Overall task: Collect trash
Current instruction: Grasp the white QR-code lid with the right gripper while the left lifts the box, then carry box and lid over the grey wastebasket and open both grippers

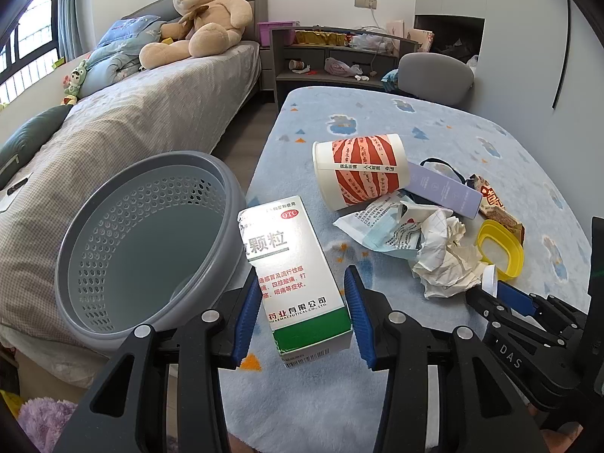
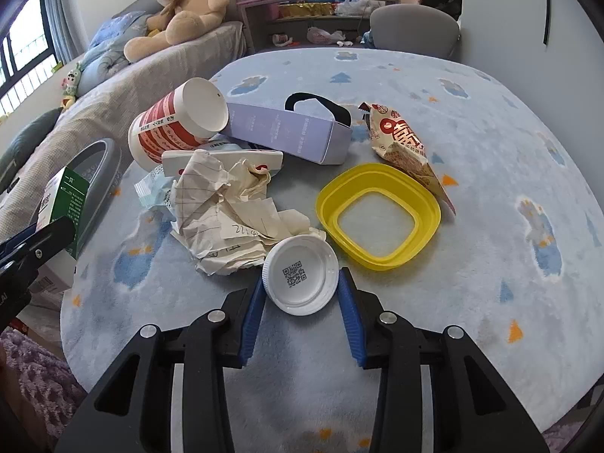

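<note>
The left gripper (image 1: 304, 313) has its jaws closed on a medicine box (image 1: 294, 264), lifted just right of the grey perforated bin (image 1: 143, 241), apparently ready to drop it in. The box shows "OTC" and "PHARMACEUTICAL CO., LTD." The right gripper (image 2: 302, 300) clamps a white cap (image 2: 301, 275) printed with a QR code, likely the next item for the bin. Still on the blue surface (image 2: 472, 143) right of the bin lie crumpled paper (image 2: 226, 219), a red-striped cup (image 2: 177, 128), a lilac box (image 2: 287, 132), a snack wrapper (image 2: 404, 147) and a yellow lid ring (image 2: 377, 215).
</note>
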Demonstrator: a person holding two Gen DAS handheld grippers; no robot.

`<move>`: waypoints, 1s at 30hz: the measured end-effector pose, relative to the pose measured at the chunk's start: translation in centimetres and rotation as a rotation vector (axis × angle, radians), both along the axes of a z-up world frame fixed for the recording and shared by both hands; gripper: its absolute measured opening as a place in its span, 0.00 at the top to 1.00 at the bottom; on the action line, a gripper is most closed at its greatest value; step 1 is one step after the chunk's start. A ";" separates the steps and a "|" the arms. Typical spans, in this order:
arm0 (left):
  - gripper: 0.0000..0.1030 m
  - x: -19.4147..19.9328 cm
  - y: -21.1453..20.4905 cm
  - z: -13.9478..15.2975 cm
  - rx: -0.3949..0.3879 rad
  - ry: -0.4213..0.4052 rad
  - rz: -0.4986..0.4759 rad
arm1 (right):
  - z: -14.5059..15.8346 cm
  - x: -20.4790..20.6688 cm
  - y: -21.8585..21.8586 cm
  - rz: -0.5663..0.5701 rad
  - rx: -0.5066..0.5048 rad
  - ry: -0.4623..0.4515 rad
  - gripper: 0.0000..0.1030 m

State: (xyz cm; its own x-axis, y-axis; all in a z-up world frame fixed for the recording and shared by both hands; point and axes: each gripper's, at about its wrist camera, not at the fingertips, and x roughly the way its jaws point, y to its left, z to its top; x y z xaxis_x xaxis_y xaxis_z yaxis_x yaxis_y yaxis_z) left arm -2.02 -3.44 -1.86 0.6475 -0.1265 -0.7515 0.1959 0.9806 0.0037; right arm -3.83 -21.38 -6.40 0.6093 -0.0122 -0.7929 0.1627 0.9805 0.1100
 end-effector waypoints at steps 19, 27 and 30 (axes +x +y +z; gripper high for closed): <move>0.58 -1.0 6.3 3.8 -0.067 -0.053 0.066 | 4.6 -1.5 4.7 0.116 0.067 -0.078 0.63; 0.58 0.8 12.5 5.3 -0.027 -0.071 0.159 | 6.8 2.0 10.2 0.270 0.112 -0.118 0.63; 0.58 1.6 14.5 5.6 -0.007 -0.084 0.199 | 7.4 3.7 12.4 0.328 0.120 -0.121 0.63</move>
